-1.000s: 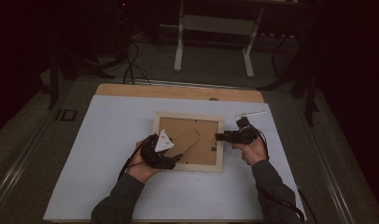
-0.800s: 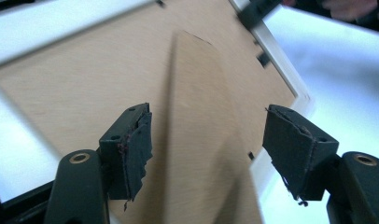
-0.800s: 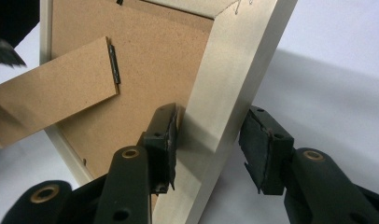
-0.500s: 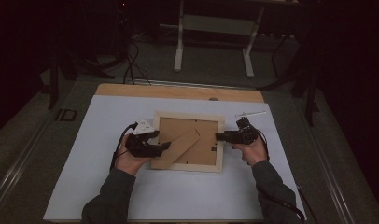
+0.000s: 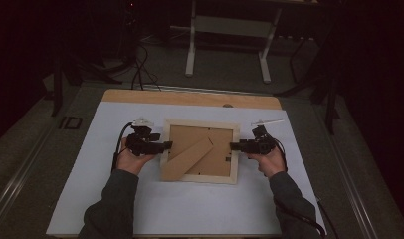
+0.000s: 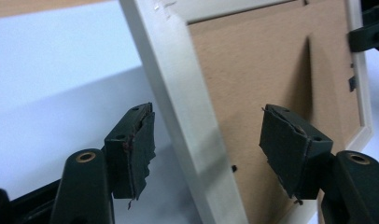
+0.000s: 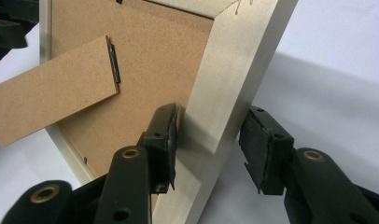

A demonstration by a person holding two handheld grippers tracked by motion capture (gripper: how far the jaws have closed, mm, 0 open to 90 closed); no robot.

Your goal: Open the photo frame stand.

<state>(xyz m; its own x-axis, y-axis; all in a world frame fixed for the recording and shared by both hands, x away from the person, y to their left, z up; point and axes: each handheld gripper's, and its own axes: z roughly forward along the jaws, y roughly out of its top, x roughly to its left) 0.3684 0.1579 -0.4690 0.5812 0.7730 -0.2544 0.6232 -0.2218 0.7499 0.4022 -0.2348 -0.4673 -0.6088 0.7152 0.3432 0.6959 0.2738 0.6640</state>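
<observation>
Picture frame (image 5: 200, 151) laid face-down on white table cover (image 5: 100, 199), flanked by both grippers. Left gripper (image 6: 206, 140) jaws apart, left rail between them. Right gripper (image 7: 208, 140) jaws apart, right rail straddled, ungripped. Both equally near; fold-out stand (image 5: 186, 159) lies diagonally between them.

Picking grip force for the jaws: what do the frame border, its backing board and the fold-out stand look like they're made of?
Frame border: probably wood, painted or coated pale cream, smooth and matte, with a mitred corner joint.
Backing board: looks like brown fibreboard, with a fine speckled, unfinished surface.
Stand: same brown board, thin and flat, fixed by a small dark hinge, likely metal.
</observation>
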